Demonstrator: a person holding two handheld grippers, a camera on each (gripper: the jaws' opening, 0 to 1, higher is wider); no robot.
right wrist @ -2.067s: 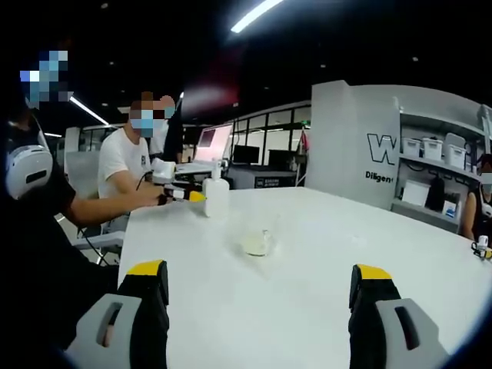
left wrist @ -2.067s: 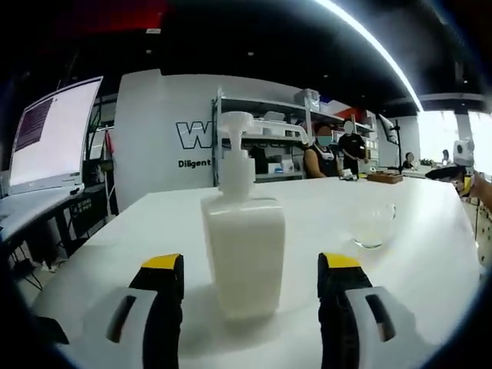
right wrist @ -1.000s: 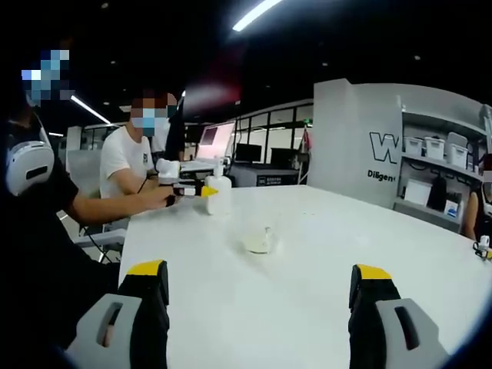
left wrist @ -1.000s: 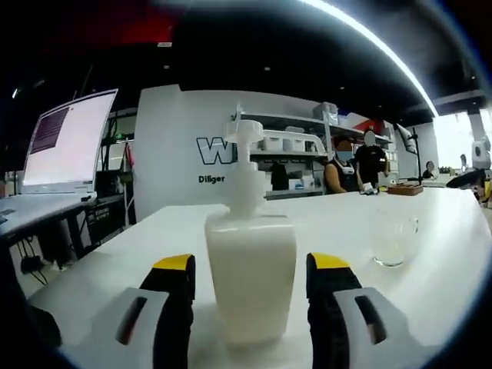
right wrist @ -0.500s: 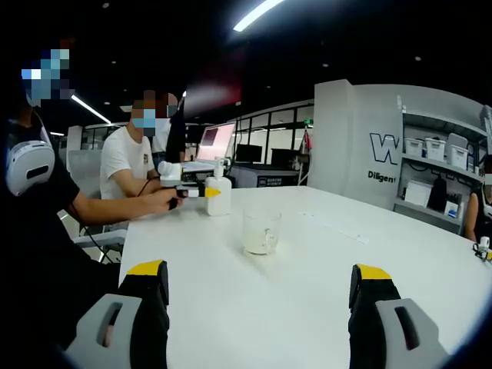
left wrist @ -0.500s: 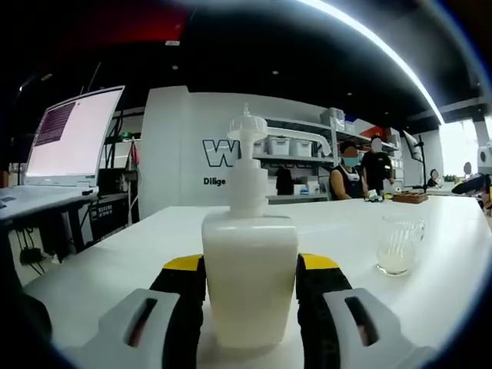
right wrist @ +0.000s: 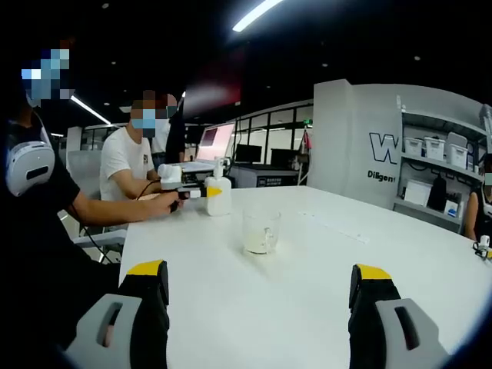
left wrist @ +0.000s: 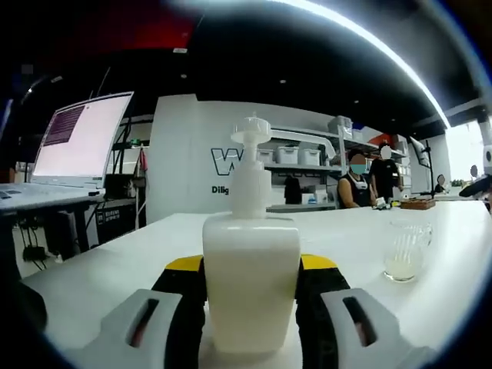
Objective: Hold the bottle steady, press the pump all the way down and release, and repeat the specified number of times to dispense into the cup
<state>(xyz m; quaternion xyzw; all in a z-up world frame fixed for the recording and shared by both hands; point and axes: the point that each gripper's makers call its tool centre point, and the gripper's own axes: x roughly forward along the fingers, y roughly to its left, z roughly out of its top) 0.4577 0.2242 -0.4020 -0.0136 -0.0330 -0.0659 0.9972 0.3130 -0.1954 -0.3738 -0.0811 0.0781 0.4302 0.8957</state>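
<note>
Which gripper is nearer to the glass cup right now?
Left. The left gripper is shut on the pump bottle beside the glass cup; the right gripper hangs open, well back from it.

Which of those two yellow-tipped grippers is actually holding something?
The left gripper: its jaws press both sides of the white pump bottle. The right gripper is wide open over the bare table.

We face an open-plan lab office: lit computer monitor left, shelves of white storage bins ahead, dark ceiling overhead.
</note>
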